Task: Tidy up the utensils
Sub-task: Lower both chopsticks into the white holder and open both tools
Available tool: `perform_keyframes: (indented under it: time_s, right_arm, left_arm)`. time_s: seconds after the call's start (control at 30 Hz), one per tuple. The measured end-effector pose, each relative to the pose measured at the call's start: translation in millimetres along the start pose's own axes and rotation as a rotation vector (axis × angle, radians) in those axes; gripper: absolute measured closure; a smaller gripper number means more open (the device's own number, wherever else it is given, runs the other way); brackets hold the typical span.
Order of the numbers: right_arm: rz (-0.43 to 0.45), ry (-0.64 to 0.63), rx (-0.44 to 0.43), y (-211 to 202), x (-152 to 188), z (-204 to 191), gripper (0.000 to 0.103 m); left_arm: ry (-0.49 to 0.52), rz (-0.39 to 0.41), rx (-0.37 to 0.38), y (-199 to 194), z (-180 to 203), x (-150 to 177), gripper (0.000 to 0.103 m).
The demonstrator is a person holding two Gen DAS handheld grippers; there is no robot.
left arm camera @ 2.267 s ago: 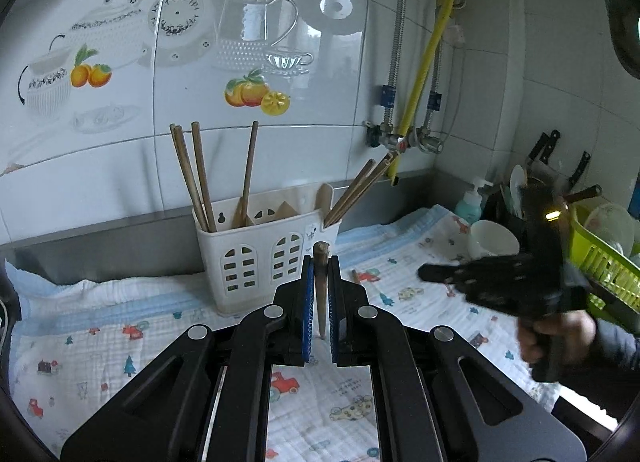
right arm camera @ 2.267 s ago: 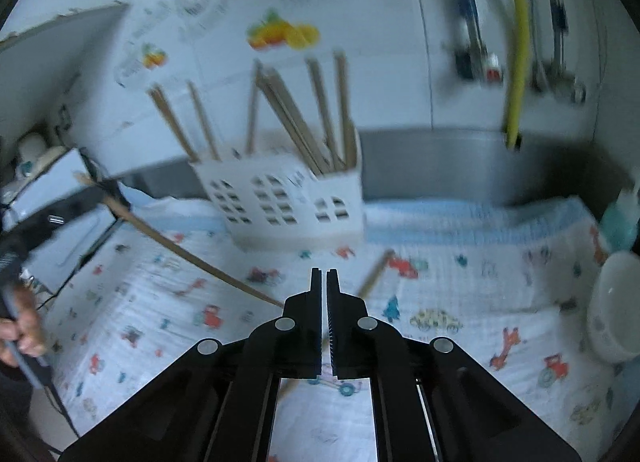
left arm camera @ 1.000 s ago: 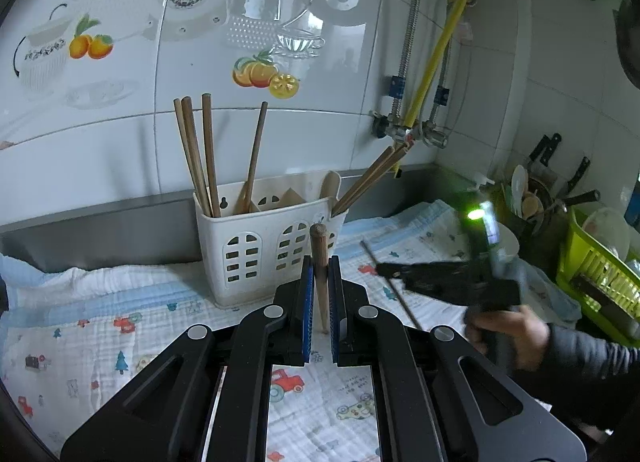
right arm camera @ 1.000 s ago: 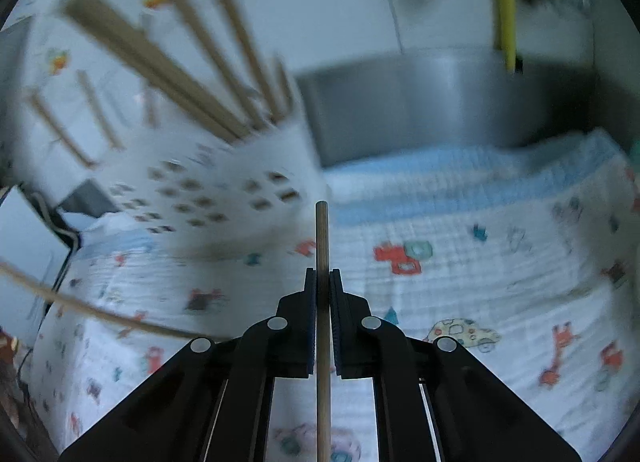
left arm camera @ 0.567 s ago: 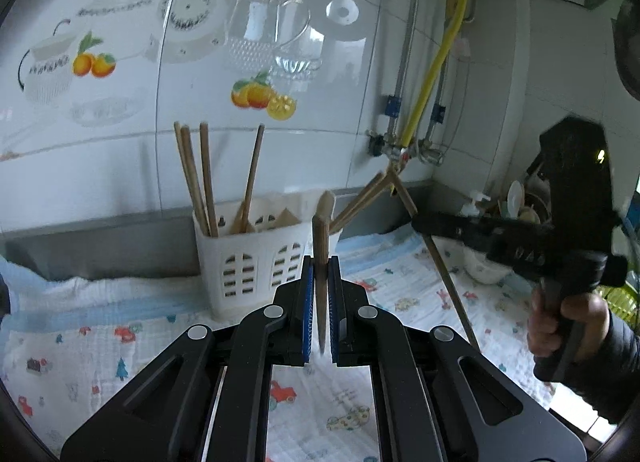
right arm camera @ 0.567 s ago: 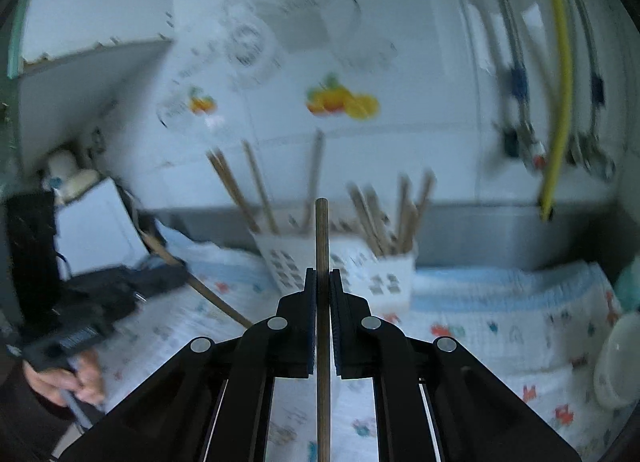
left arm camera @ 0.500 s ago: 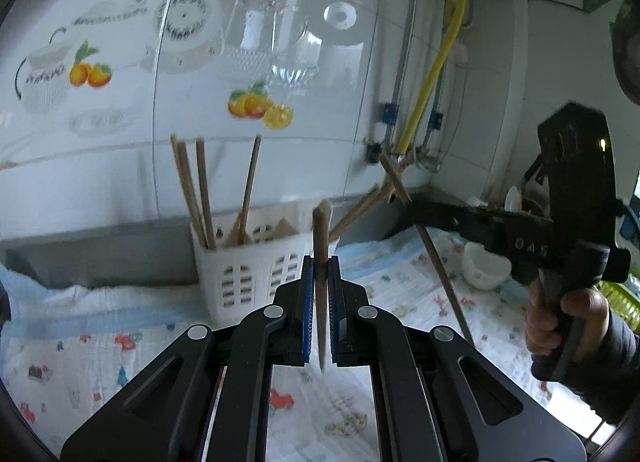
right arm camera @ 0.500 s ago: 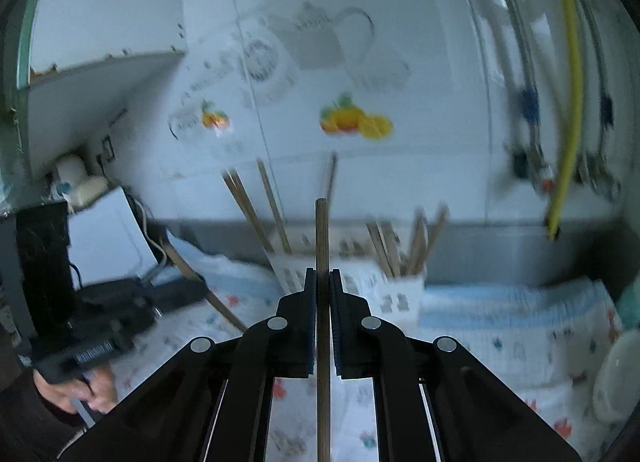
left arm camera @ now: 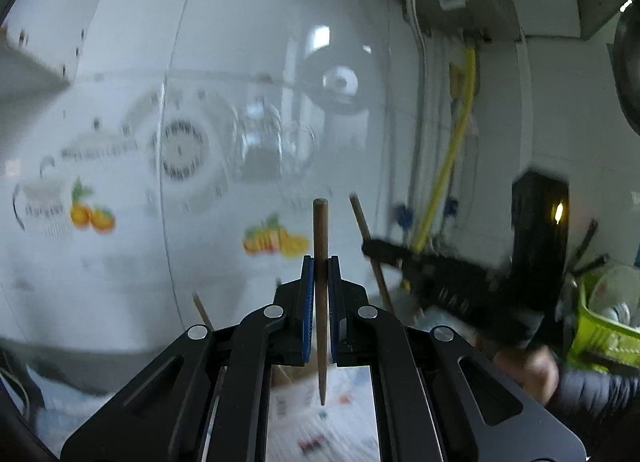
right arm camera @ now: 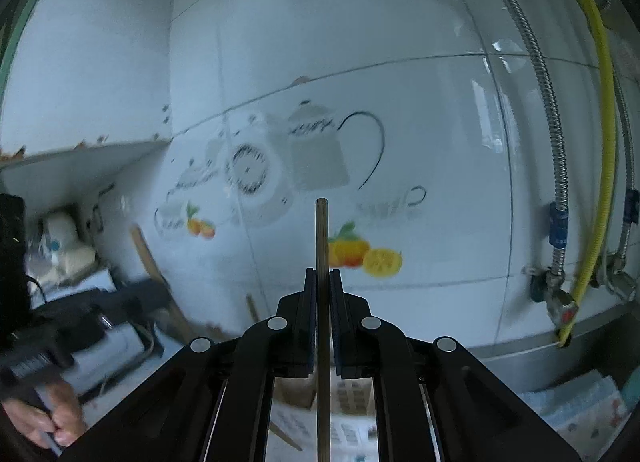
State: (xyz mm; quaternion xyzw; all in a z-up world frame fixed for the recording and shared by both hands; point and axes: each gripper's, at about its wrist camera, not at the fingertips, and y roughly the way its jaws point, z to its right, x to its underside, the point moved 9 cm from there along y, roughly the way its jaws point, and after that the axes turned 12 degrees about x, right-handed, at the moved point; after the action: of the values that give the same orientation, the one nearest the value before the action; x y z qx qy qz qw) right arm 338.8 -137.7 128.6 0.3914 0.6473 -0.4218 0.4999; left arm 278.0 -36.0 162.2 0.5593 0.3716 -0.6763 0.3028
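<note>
**While both chopsticks ride upright, the holder is out of frame**

With each stick pinched near its middle, both grippers look set up for a vertical drop into a slot, my read from the task. Left gripper (left arm camera: 319,262) is clamped on a brown chopstick (left arm camera: 320,230), blunt end up, tapered tip hanging below the blue pads (left arm camera: 306,302) over the printed cloth (left arm camera: 308,414). Right gripper (right arm camera: 322,274) is clamped on a second chopstick (right arm camera: 322,238), also vertical, its lower end running out of the bottom of the frame. Holding them high and level probably keeps the tips clear of whatever stands below.

Hard to make out:
- The holder itself is not clearly visible in either view; only a couple of stick tops (left arm camera: 202,308) poke up low in the left view, blurred
- Both views are motion-smeared; the tile decals (right arm camera: 364,252) are readable, finer detail is not
- In the left view the right gripper shows as a dark blur with its stick (left arm camera: 368,246) slanting, the person's hand (left arm camera: 528,370) below it
- In the right view the left gripper is a smeared black shape at the left edge, hand (right arm camera: 48,420) cut off by the frame
- Green rack (left arm camera: 600,326) at far right is partly cropped
</note>
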Motion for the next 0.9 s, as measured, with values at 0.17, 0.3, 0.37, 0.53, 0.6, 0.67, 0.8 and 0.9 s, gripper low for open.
perform_keyframes:
  time_s: [0.17, 0.3, 0.37, 0.53, 0.6, 0.67, 0.8, 0.9]
  right_arm:
    - [0.127, 0.000, 0.036, 13, -14, -7, 0.097]
    - [0.233, -0.005, 0.076, 24, -21, -10, 0.097]
    - [0.275, -0.017, 0.103, 31, -22, -11, 0.097]
    - [0.367, -0.072, 0.168, 34, -23, -12, 0.097]
    - [0.397, -0.111, 0.183, 35, -22, -15, 0.097]
    - [0.401, -0.128, 0.199, 38, -19, -13, 0.097]
    - [0.382, -0.137, 0.205, 48, -11, -9, 0.097]
    - [0.358, -0.126, 0.216, 61, -5, -3, 0.097]
  left_arm:
    - [0.038, 0.049, -0.055, 6, -14, -23, 0.098]
    - [0.039, 0.052, -0.082, 13, -29, -18, 0.098]
    - [0.028, 0.047, -0.085, 19, -35, -14, 0.098]
    - [0.001, 0.048, -0.082, 31, -47, -7, 0.098]
    - [0.001, 0.043, -0.085, 35, -50, -4, 0.098]
    - [-0.010, 0.040, -0.082, 39, -53, 0, 0.098]
    - [-0.028, 0.040, -0.083, 42, -57, 6, 0.098]
    - [-0.027, 0.025, -0.080, 48, -57, 12, 0.098]
